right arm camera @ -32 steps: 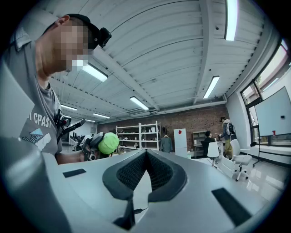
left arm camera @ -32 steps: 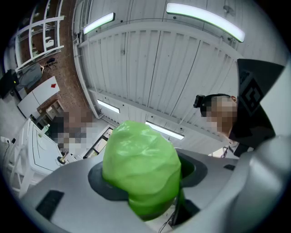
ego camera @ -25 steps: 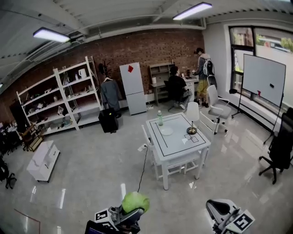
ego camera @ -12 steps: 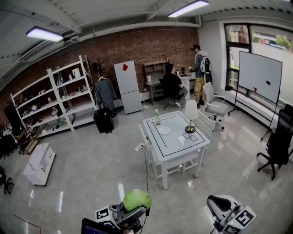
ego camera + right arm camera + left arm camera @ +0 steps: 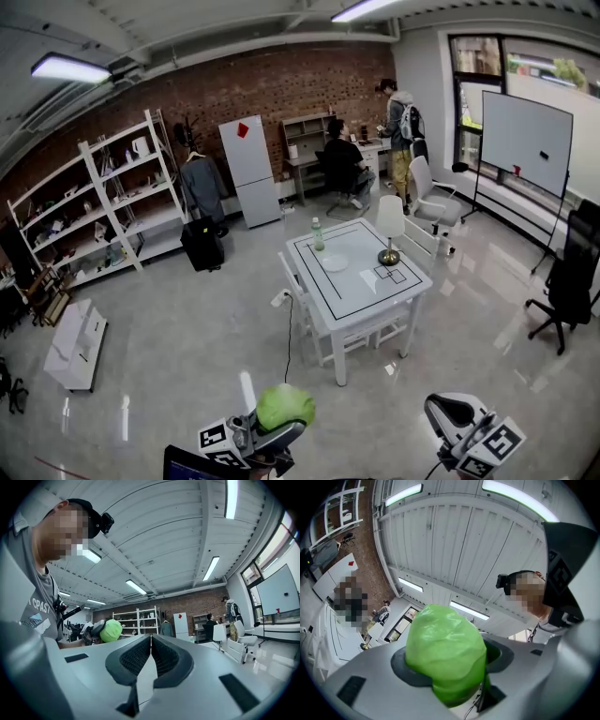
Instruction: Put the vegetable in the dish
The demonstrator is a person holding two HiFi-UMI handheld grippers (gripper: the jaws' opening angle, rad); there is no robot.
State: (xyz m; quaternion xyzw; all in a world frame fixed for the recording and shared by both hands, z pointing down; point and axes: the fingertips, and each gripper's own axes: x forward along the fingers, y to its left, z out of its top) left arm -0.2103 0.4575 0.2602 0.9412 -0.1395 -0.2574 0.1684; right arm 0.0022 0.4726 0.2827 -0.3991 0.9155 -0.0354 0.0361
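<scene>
A light green, rounded vegetable (image 5: 284, 408) is clamped in my left gripper (image 5: 274, 433) at the bottom of the head view. In the left gripper view the vegetable (image 5: 445, 648) fills the space between the dark pads, which press on both its sides. My right gripper (image 5: 453, 414) is low at the right, and its ribbed pads (image 5: 140, 657) meet with nothing between them. From that view the vegetable (image 5: 111, 631) shows off to the left. A white dish (image 5: 335, 263) lies on the white table (image 5: 361, 298) some way ahead, far from both grippers.
On the table stand a green-capped bottle (image 5: 318, 234) and a white-shaded lamp (image 5: 390, 225). White chairs sit around it, and a cable (image 5: 287, 337) trails on the floor. Shelves (image 5: 103, 202), a fridge (image 5: 246, 171), two people at a desk (image 5: 361, 155), a whiteboard (image 5: 525, 141) and a black chair (image 5: 567, 291) line the room.
The table and room have shifted slightly left and grown a little in the head view. Both grippers keep their places at the bottom, with the vegetable still held.
</scene>
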